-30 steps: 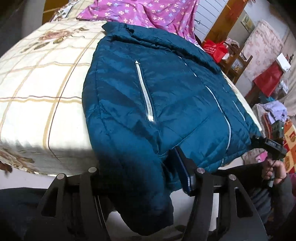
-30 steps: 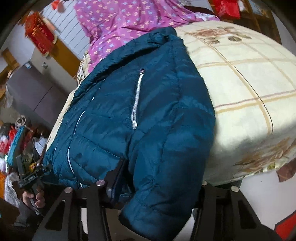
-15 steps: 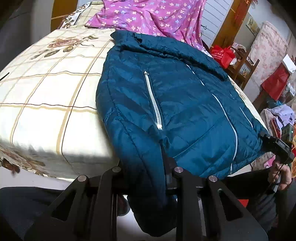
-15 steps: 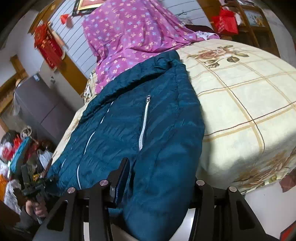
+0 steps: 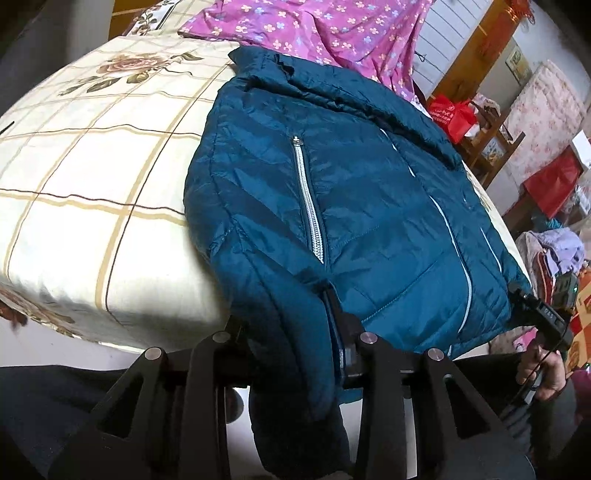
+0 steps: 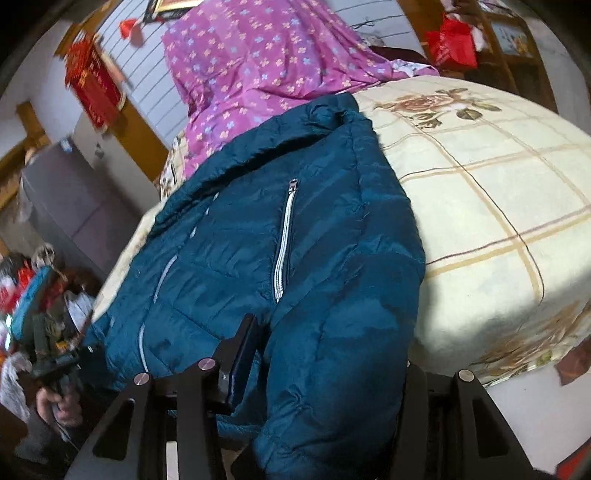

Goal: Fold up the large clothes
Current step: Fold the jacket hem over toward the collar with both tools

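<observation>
A teal puffer jacket (image 5: 369,206) lies front up on the bed, with silver pocket zips (image 5: 308,206) showing. One sleeve (image 5: 295,350) hangs over the near bed edge between the fingers of my left gripper (image 5: 284,317). The jaws are opening slightly but still pinch the padding. The other sleeve (image 6: 332,369) droops through my right gripper (image 6: 328,343), which is shut on it; its right finger is hidden behind the cloth. Each view shows the other gripper (image 5: 535,314) (image 6: 55,354) in a hand at the jacket's far hem corner.
The bed carries a cream checked spread (image 5: 92,184) with rose prints. A purple flowered cloth (image 5: 325,29) is heaped behind the collar. Red bags (image 5: 454,114), wooden furniture and piled clutter stand to one side, a grey cabinet (image 6: 62,199) to the other.
My left gripper's jaws came in from wide apart onto the hanging sleeve. The right gripper kept its hold and tipped up a little, so more of the room shows.
</observation>
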{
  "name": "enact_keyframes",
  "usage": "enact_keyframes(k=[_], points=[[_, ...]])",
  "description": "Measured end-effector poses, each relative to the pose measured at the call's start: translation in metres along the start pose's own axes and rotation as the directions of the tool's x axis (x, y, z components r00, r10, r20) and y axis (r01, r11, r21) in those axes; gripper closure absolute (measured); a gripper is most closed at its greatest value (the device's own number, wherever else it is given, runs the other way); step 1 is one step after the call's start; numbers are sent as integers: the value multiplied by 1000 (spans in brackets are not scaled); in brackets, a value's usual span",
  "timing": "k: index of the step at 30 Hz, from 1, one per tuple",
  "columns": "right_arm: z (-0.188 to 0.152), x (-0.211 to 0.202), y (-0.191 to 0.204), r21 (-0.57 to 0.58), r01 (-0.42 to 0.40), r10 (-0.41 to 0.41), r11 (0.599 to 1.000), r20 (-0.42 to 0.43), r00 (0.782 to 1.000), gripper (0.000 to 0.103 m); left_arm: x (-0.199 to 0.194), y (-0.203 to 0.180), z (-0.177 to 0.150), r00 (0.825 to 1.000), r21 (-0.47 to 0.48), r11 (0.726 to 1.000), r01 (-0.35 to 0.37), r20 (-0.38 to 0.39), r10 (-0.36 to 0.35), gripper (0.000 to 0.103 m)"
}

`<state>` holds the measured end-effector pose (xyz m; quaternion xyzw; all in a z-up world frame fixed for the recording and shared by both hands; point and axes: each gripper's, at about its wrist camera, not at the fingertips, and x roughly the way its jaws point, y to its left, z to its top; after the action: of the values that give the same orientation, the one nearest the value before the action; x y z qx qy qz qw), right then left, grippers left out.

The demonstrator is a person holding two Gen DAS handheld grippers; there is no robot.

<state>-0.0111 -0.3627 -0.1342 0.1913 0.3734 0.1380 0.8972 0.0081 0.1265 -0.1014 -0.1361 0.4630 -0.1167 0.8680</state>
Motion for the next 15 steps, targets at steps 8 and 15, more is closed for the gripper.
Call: enact_keyframes(k=[8, 15], points=[[0, -5, 5, -22, 8, -9, 1000, -13, 1000, 88, -11, 0, -7, 1000, -3, 1000, -6, 4, 6, 96], [-2, -50, 18, -22, -75, 76, 997, 90, 993, 92, -49, 7, -12, 995, -24, 997, 67, 75, -66, 97]])
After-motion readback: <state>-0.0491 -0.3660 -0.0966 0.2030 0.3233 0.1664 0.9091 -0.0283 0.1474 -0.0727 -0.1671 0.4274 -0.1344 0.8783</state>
